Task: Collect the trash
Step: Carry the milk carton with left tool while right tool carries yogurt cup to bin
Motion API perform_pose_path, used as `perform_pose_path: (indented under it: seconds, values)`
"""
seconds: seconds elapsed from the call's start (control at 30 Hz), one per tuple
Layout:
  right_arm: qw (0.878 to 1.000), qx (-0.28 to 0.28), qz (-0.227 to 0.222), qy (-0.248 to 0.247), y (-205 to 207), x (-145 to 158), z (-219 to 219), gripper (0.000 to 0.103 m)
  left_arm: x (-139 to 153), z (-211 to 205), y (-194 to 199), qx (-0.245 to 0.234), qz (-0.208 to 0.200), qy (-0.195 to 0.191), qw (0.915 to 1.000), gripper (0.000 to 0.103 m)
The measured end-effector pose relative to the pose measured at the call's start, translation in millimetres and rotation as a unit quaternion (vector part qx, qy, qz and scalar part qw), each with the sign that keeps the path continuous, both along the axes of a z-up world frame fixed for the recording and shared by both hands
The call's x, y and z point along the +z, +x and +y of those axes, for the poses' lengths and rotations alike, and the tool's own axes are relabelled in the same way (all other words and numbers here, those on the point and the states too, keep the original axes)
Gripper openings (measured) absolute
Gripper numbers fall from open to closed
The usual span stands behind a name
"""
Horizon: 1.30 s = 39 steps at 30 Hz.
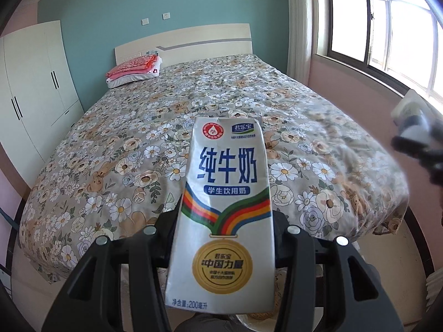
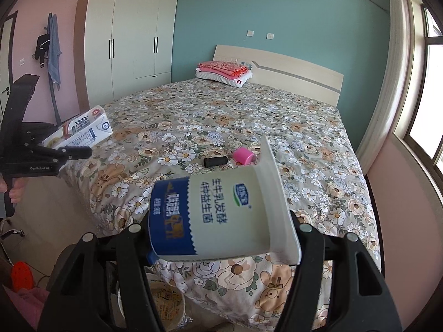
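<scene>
My left gripper [image 1: 221,238] is shut on a white milk carton [image 1: 221,215] with blue Chinese lettering, held upright above the foot of the bed. The same carton [image 2: 80,130] and left gripper [image 2: 69,149] show at the left in the right wrist view. My right gripper [image 2: 218,229] is shut on a white and blue yogurt cup [image 2: 221,215], held on its side. The cup and right gripper appear blurred at the right edge of the left wrist view [image 1: 412,121]. A pink cap [image 2: 243,157] and a small black cylinder [image 2: 215,161] lie on the bedspread.
The bed with floral bedspread [image 1: 193,105] fills the middle. Folded pink bedding [image 2: 224,69] lies by the headboard. A white wardrobe [image 2: 127,41] stands left, a window [image 1: 387,27] right. A round container [image 2: 166,304] sits on the floor below my right gripper.
</scene>
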State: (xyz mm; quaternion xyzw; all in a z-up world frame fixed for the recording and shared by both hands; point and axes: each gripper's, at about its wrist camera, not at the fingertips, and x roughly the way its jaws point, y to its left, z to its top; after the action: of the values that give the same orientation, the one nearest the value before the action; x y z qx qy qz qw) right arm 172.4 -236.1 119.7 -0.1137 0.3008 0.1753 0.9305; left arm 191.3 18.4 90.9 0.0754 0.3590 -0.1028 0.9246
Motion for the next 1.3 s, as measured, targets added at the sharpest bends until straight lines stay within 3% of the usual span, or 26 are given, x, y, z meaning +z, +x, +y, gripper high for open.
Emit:
perform_pose_path:
  seconds: [0.4,0.63,0.97,1.1,1.3]
  values:
    - [0.996,0.029,0.083,0.005,-30,-105,31,0.063,-97,-4,-34,-0.022,0.079,-0.017,0.9965,0.05]
    - [0.988,0.041,0.147,-0.012,-39,-177,45,0.063,-161,-22,-52,-0.05,0.14,-0.012,0.9889,0.05]
    - [0.971,0.057,0.232,-0.034,-45,-270,57,0.063,-256,-37,-65,-0.075,0.241,0.0,0.9676,0.05]
    - [0.959,0.063,0.274,-0.043,-43,-309,65,0.063,-302,-43,-64,-0.074,0.299,-0.007,0.9513,0.05]
    - [0.941,0.078,0.321,-0.075,-44,-364,82,0.063,-357,-52,-58,-0.069,0.353,-0.006,0.9331,0.05]
